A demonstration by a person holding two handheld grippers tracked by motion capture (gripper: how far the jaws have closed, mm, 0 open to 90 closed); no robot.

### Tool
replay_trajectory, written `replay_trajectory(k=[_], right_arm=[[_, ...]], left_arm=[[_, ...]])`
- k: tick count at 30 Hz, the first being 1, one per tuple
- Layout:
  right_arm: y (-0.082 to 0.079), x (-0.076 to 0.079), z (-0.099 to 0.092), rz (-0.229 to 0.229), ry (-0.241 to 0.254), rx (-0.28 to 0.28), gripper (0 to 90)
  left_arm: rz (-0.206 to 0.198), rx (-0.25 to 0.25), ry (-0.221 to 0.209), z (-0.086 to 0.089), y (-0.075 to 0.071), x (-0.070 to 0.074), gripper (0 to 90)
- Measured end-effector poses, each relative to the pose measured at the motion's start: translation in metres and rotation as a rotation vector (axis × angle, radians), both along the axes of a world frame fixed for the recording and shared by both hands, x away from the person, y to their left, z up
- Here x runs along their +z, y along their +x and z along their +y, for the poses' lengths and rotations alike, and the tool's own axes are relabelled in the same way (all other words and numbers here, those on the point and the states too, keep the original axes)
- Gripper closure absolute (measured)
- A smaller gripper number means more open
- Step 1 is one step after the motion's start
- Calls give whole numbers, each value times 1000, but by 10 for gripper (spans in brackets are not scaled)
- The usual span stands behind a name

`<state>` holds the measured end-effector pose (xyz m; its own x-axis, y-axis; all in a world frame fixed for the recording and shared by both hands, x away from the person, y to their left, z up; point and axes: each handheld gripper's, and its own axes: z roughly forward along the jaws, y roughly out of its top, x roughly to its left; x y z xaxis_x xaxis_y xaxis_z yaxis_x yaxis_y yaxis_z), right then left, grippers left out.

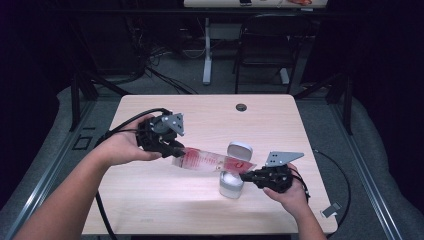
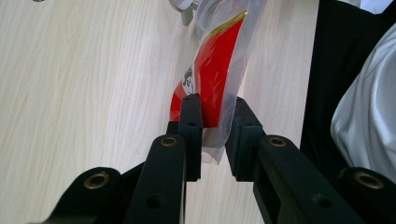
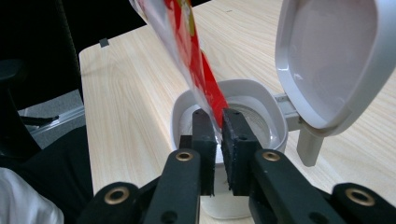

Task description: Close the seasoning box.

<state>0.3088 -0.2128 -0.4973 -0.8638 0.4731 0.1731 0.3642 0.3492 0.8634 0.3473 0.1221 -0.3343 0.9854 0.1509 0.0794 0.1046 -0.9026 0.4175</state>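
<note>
Pale wooden table [image 1: 150, 210], seen from above: rounded corners, broad bare surface toward the far edge and along the near left, a small dark grommet [image 1: 241, 107] near the far edge. Dark floor and curtained surround on all sides; black chair [image 1: 265, 45] and a white desk leg [image 1: 207, 55] beyond the far edge. White lidded container [image 1: 231, 184] standing right of centre, close to the near edge, hinged lid [image 1: 239, 150] raised upright behind its open mouth. Clear packet with red print [image 1: 210, 161] stretched in the air between the two tools, well above the tabletop, its right end just over the container's mouth. Left gripper [image 1: 176, 149] at the packet's left end, jaws clamped on the clear edge, film pinched between the pads in the left gripper view [image 2: 212, 135]. Right gripper [image 1: 246, 176] at the packet's right end, jaws drawn together on the thin corner directly above the container's rim [image 3: 217, 135]. Right of the container, a narrow strip of table before the edge.
</note>
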Motion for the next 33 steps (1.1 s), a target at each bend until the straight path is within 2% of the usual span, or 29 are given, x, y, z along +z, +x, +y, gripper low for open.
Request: replay_trajectory(k=[11,16,33], right_arm=[[-3,6,3,-36,-2,-12,899],[-3,8,3,-40,4,-19,900],[-5,15,9,-73,9,-32,900]], left_arm=[[16,19,-9,13,1,-12,779],[32,38,-40,20,1,-20,779],[64,75,-86,40,1,-42,777]])
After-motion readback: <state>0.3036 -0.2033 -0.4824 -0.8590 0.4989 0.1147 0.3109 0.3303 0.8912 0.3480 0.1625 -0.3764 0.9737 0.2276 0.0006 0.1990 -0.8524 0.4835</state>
